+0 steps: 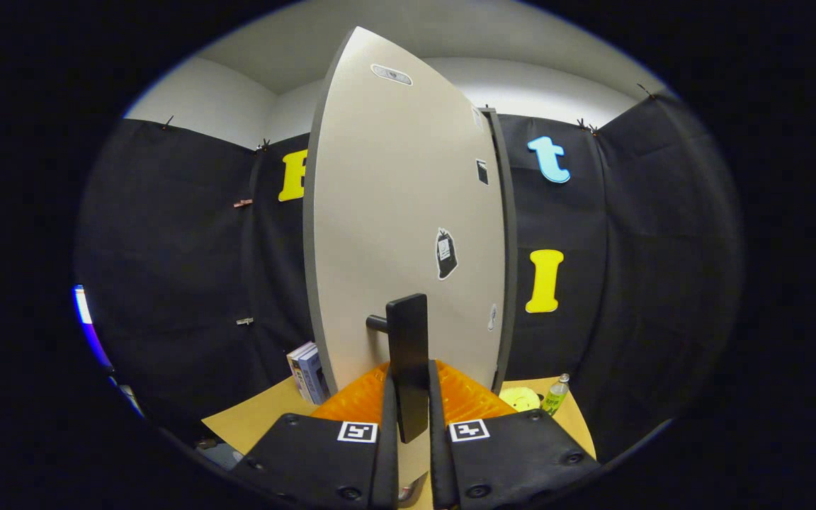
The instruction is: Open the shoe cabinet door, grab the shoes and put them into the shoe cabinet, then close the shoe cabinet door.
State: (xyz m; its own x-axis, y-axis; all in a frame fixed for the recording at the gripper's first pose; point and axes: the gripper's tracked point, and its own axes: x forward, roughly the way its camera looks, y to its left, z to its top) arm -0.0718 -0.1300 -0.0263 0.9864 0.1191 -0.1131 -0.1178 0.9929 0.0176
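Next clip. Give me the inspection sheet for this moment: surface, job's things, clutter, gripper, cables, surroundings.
Surface: tan tabletop under the cabinet.
Job's things: cabinet door swung partly open, stickers on its face; black handle between the fingers. Shoes: nothing seen.
Clutter: books left of the door; bottle and a yellow object to its right.
Gripper: gripper closed on the handle, both fingers against its sides.
Cables: nothing seen.
Surroundings: black cloth wall, white wall above.
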